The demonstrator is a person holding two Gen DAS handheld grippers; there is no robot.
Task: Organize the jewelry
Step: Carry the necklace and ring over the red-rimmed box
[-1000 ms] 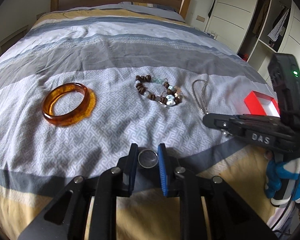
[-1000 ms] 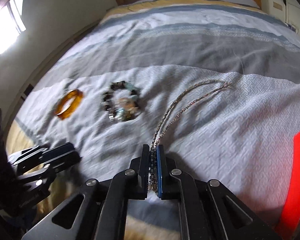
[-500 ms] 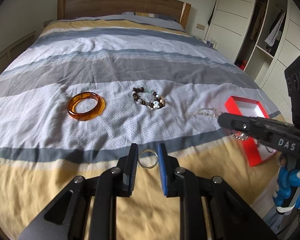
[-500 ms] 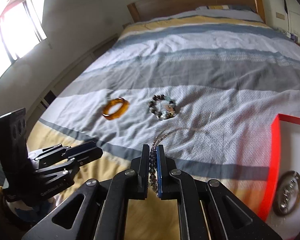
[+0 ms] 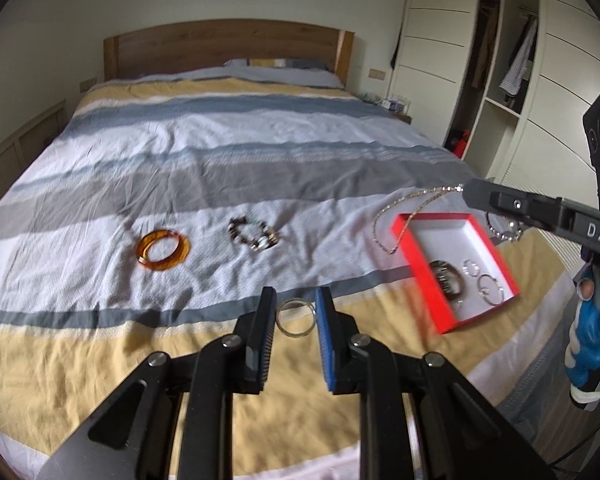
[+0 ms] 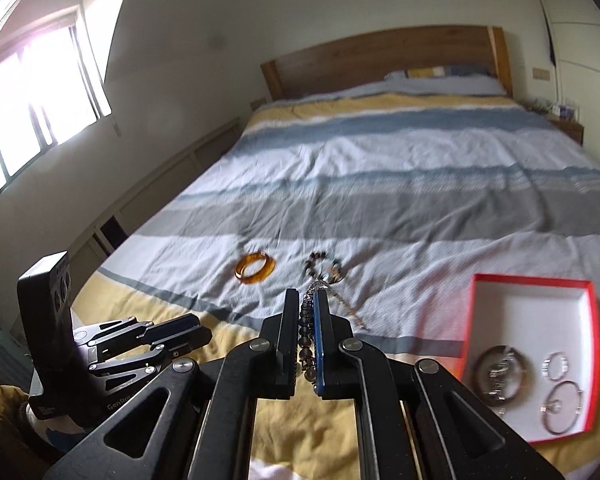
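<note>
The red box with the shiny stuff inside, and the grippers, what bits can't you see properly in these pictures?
- Red box: blur in both views hides details of the jewelry inside.
- Necklace: in the right wrist view the right gripper covers much of it.
- Beaded bracelet: too small and soft to tell its beads.
- Ring in the left gripper: any markings are too small.

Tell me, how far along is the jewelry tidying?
Partly done. The red box already holds three pieces. The left gripper holds a ring; the right gripper holds a chain necklace. The amber bangle and beaded bracelet remain on the bed.
</note>
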